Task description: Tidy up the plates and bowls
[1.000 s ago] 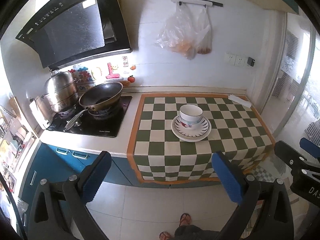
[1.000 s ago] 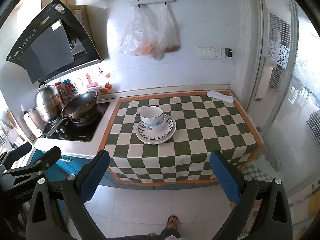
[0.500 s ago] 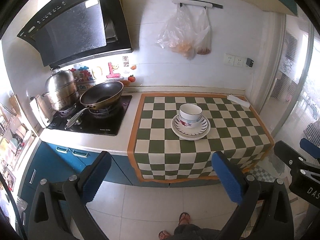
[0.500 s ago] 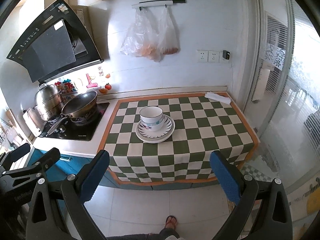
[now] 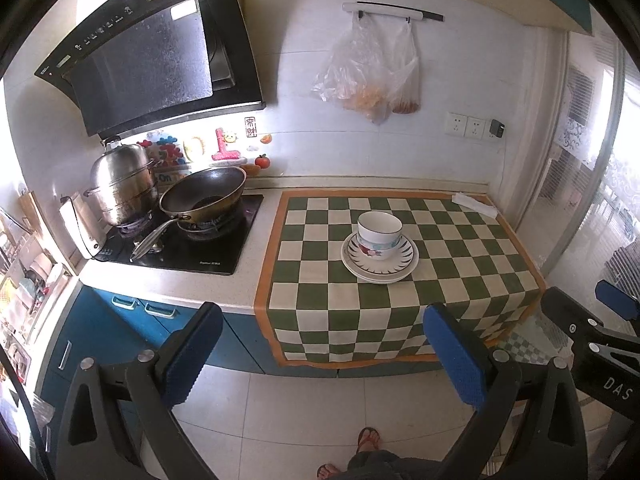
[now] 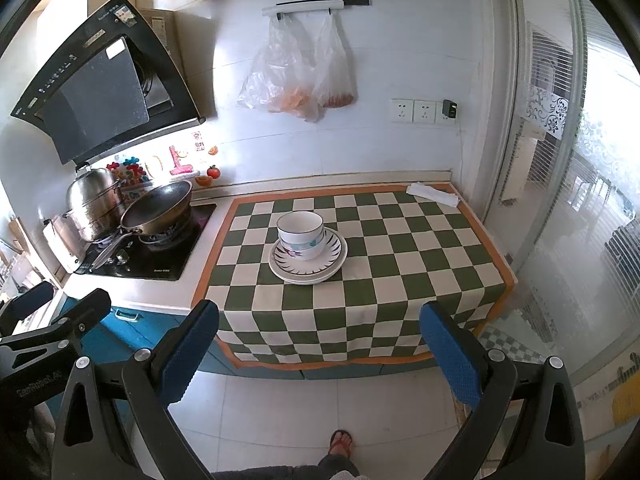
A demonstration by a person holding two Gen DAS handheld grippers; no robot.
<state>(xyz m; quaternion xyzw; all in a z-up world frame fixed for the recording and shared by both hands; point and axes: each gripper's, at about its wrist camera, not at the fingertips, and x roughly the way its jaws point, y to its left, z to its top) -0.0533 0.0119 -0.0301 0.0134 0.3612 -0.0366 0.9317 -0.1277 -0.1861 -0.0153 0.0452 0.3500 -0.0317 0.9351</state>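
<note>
White bowls [image 5: 378,233] [image 6: 300,234] are nested on a short stack of white plates [image 5: 404,266] [image 6: 332,266] with a dark rim pattern, in the middle of the green-and-white checked cloth [image 5: 320,292] [image 6: 380,292]. My left gripper [image 5: 324,354] hangs open over the floor, well short of the counter, with nothing between its blue pads. My right gripper [image 6: 320,350] is likewise open and empty, held back from the counter at about the same distance. Each view shows the other gripper at its edge.
A wok [image 5: 204,196] and a steel steamer pot [image 5: 120,188] stand on the black hob at left. Plastic bags [image 5: 368,76] hang from a wall rail. A folded white cloth [image 6: 432,193] lies at the counter's far right corner. A person's sandalled foot [image 6: 340,442] is on the floor tiles.
Both grippers have drawn back slightly from the counter, so the plates and bowls look a little farther away. Both stay open and empty.
</note>
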